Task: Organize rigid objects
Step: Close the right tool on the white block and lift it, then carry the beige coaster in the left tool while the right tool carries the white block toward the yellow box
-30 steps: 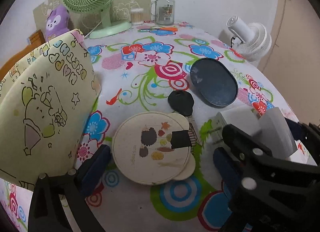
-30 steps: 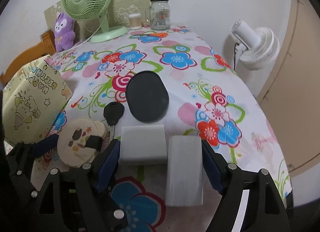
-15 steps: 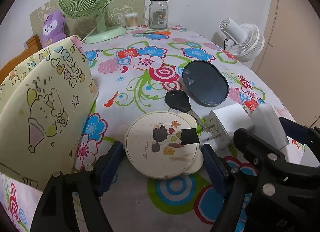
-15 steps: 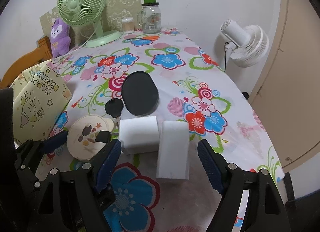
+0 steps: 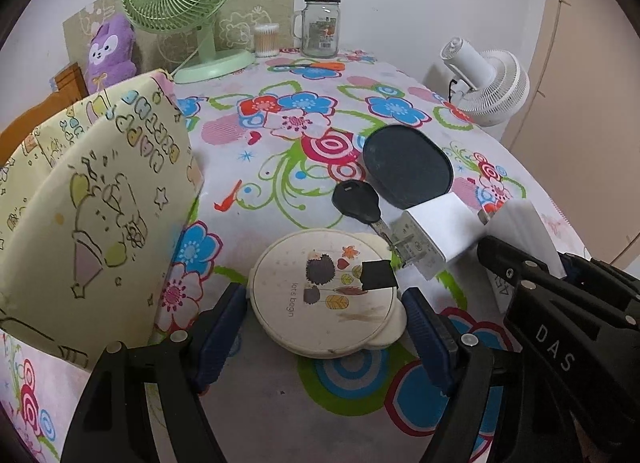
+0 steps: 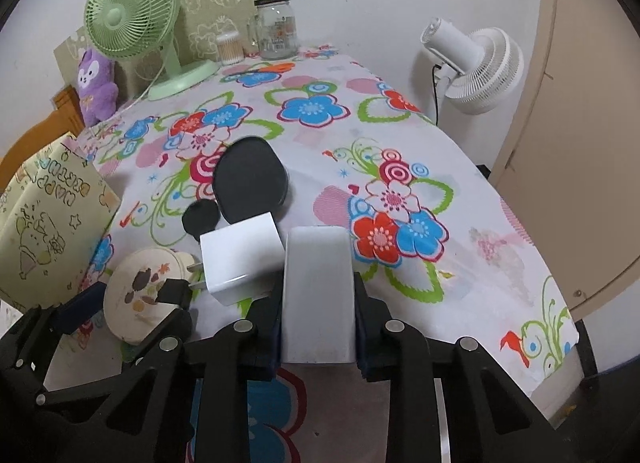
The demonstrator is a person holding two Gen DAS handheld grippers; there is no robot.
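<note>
Right gripper [image 6: 318, 313]: my jaws have just been closing and are now clamped on the white block [image 6: 318, 287], one pad on each long side. The block stands on edge at lower centre of the right wrist view, its near end between my fingers and its far end projecting up-frame past the tips. I judge the grip square but low on the block; to lift well I should raise straight up before travelling, since the white charger [image 6: 240, 263] sits just beside the block on its left and could be dragged along.

Left gripper [image 5: 322, 305]: my fingers stand apart, one either side of the round hedgehog coaster [image 5: 322, 293], which lies flat on the floral tablecloth [image 5: 280, 151] at lower centre of the left wrist view. The left pad [image 5: 224, 319] looks to be at the coaster's rim; I cannot tell whether the right one touches it. A second disc seems to lie under it, peeking out at the right edge. Judgement: close slowly and keep the pads level with the rim, or the thin disc may pop upward or slide off its neighbour.

Nearby: black key [image 5: 356, 203] just above the coaster, its blade towards the charger's prongs; dark oval tray [image 5: 408, 167] further up-frame; yellow paper bag [image 5: 92, 199] at left, probably the drop-off place.
</note>
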